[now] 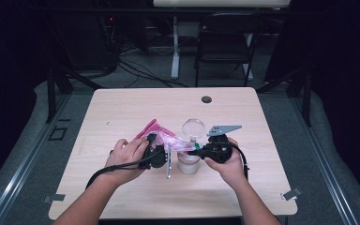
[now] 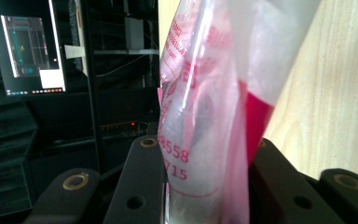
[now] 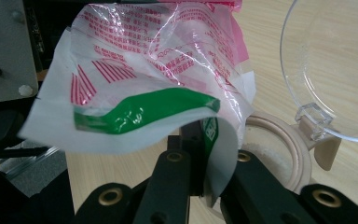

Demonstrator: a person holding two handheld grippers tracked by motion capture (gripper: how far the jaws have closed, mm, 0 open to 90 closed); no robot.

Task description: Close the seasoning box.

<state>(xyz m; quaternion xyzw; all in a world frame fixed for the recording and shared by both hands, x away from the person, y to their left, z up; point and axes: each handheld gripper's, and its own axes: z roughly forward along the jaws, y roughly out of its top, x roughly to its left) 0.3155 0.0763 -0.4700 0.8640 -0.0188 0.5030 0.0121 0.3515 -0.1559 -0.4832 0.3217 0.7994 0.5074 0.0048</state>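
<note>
A crumpled clear plastic bag point(image 1: 168, 138) with pink-red print and a green strip hangs just above the table between both grippers. My left gripper point(image 1: 154, 157) is shut on the bag's body; in the left gripper view the bag point(image 2: 205, 116) is squeezed between the jaws point(image 2: 205, 196). My right gripper point(image 1: 198, 151) is shut on the bag's white, green-striped mouth edge point(image 3: 144, 70), pinched between its jaws point(image 3: 205, 186). Right below and beside that edge stands a small round jar point(image 1: 188, 164) with a pale rim point(image 3: 279, 140). Its clear hinged lid point(image 1: 193, 127) stands open, tipped back point(image 3: 335, 70).
The wooden table point(image 1: 122, 112) has a dark round hole point(image 1: 206, 99) near its far edge. A black chair point(image 1: 225, 42) and cables stand on the floor beyond. A lit monitor point(image 2: 28, 51) glows in the dark background.
</note>
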